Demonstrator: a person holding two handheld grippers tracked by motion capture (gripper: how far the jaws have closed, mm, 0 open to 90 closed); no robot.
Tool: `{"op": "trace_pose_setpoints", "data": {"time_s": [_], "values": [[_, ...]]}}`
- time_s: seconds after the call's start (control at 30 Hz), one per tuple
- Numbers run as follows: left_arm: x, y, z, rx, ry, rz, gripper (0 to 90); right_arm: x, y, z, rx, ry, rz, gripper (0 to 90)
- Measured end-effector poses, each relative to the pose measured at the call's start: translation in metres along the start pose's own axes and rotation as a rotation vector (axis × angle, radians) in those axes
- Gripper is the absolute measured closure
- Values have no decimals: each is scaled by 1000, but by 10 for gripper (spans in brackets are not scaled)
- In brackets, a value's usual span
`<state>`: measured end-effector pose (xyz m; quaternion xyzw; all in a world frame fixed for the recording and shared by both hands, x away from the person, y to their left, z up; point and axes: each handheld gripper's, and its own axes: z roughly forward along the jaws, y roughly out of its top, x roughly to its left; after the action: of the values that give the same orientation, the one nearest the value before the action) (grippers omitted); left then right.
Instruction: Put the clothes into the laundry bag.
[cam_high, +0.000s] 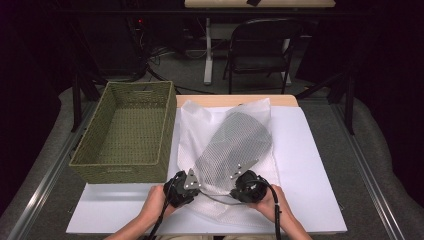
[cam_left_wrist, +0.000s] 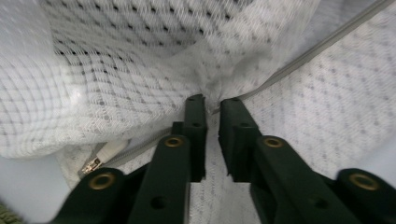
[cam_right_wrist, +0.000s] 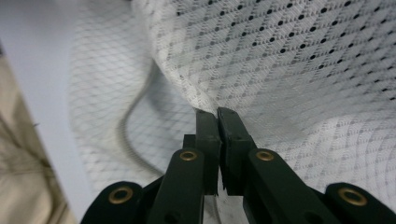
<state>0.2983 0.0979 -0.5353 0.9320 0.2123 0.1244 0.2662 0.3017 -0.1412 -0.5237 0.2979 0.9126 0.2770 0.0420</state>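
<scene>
High view: both grippers (cam_high: 183, 186) (cam_high: 247, 186) pinch mesh bag (cam_high: 235, 142) edge.

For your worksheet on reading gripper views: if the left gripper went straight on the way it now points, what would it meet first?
The left gripper would meet the white mesh bag bunched at its tips; depth beyond is unclear.

A green woven basket (cam_high: 125, 131) stands on the left part of the table (cam_high: 310, 165), its long side running away from the near edge; its inside holds nothing. A white sheet covers most of the table, with bare wood at the far edge. Beyond the table, a dark folding chair (cam_high: 263, 47) stands on the floor beside a white desk leg (cam_high: 208, 52).
</scene>
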Motion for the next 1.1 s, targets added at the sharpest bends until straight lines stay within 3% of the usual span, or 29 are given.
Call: {"op": "trace_pose_setpoints", "data": {"time_s": [0.03,0.2,0.33,0.53,0.57,0.77,1.1], "values": [[1,0,0,7,-2,-10,724,-2,0,2,-1,-7,4,873],[4,-2,-10,19,3,-31,574,-6,-3,0,-21,-22,20,778],[5,-4,-22,47,8,-49,394,-6,-4,-7,-13,-16,16,648],[9,-25,-37,41,-10,-129,300,-1,-1,-22,-37,-13,1,437],[10,-27,-38,43,3,-136,249,2,-1,-24,-41,-10,4,400],[16,-36,-41,51,8,-177,200,10,1,-29,-54,-30,-5,182],[17,-42,-32,75,23,-189,178,12,-9,-36,-84,-66,19,142]]}}
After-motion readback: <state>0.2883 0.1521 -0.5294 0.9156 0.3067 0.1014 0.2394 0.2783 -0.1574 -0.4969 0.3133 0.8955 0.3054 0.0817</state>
